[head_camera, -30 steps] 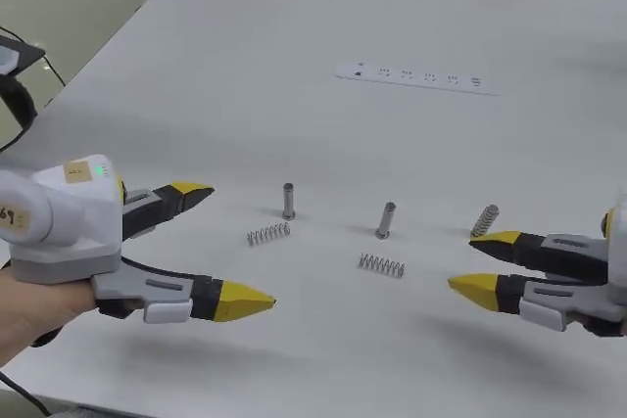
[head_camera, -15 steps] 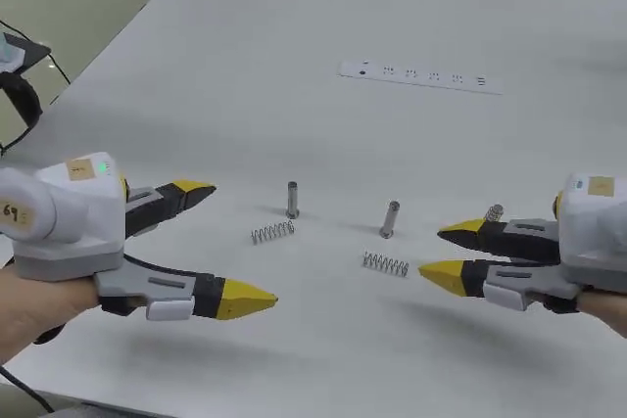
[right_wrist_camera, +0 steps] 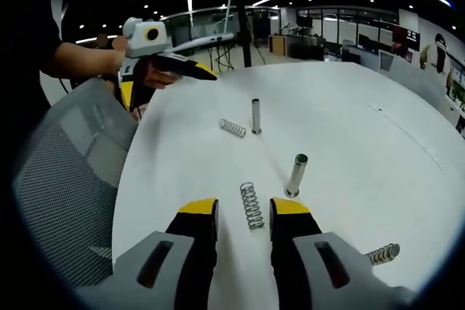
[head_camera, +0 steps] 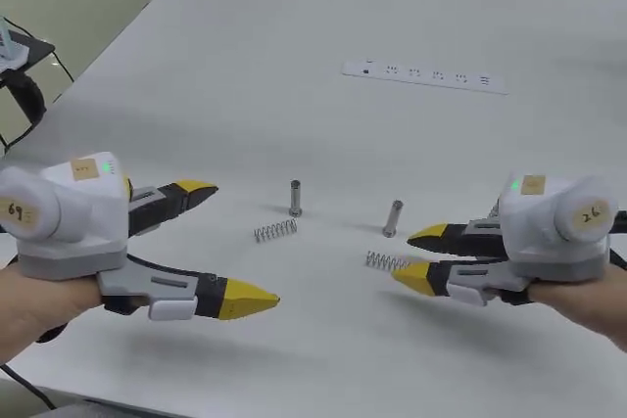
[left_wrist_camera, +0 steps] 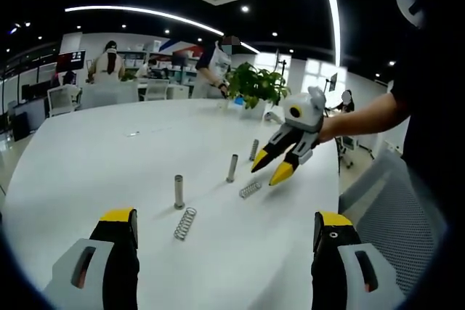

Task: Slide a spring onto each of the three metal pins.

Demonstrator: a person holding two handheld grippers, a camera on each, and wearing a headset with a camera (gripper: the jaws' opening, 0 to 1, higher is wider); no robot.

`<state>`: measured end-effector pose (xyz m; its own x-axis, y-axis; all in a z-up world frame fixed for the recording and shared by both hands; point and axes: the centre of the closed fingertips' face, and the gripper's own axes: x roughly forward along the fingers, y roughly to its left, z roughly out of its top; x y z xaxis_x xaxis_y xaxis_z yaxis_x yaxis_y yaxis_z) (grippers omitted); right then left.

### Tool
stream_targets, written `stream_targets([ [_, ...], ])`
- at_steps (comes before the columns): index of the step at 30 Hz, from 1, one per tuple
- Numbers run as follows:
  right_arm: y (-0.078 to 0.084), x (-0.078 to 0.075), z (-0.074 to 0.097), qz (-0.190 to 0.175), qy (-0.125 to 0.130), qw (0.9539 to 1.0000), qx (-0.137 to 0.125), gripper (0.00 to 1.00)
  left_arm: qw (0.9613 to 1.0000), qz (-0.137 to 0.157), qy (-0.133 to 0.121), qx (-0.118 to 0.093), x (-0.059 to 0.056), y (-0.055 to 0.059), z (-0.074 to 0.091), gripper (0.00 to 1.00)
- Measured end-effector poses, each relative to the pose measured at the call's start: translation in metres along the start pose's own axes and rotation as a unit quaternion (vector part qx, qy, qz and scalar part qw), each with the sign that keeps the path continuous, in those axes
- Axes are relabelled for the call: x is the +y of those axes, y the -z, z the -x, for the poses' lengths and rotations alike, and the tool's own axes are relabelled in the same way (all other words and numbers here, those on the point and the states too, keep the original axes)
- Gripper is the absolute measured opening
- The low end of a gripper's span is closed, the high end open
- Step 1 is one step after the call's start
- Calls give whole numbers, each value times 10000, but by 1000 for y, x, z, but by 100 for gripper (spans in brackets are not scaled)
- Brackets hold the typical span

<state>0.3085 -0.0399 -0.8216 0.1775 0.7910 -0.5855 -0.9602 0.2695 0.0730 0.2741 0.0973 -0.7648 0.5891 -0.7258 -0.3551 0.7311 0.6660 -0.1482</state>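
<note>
While scanning from the left of the head view, meeting first the left gripper, hovering above the near left of the white table in a person's hand, jaws spreading wide and gripping nothing. Finding the left spring lying flat on the table just ahead of those open jaws, apart from both tips. Noting the left pin standing upright and bare just behind that spring, near it but not touching.

Moving right, coming to the middle spring, lying flat on the table just in front of the middle pin, itself standing bare. Reaching the right gripper, hovering low over the table with its yellow tips pointing left, jaws parting only narrowly and clamping nothing. Seeing, in the right gripper view, the near end of the middle spring lying between the two tips, with the rest of it stretching forward toward the middle pin; not managing to tell whether either tip is touching it.

Looking farther back, spotting a white power strip lying flat, well apart from the pins. Ending farthest right, in the left gripper view, picking out the third pin standing just behind the right gripper. Catching a third spring low at the right of the right gripper view, and not managing to tell whether it is sitting on that pin.
</note>
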Motion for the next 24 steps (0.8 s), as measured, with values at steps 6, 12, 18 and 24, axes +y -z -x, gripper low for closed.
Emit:
stream_targets([
  [6,7,-4,-9,4,25,9998,175,25,10000,8,-3,0,1,1,0,98],
  [12,11,-4,-14,42,-10,9996,267,22,10000,-3,-11,7,1,1,1,98],
  [18,19,-3,-17,168,-46,9988,467,18,10000,4,-20,20,2,2,2,98],
  [24,28,0,-19,522,-87,9957,763,9,10000,14,-2,39,0,4,1,98],
])
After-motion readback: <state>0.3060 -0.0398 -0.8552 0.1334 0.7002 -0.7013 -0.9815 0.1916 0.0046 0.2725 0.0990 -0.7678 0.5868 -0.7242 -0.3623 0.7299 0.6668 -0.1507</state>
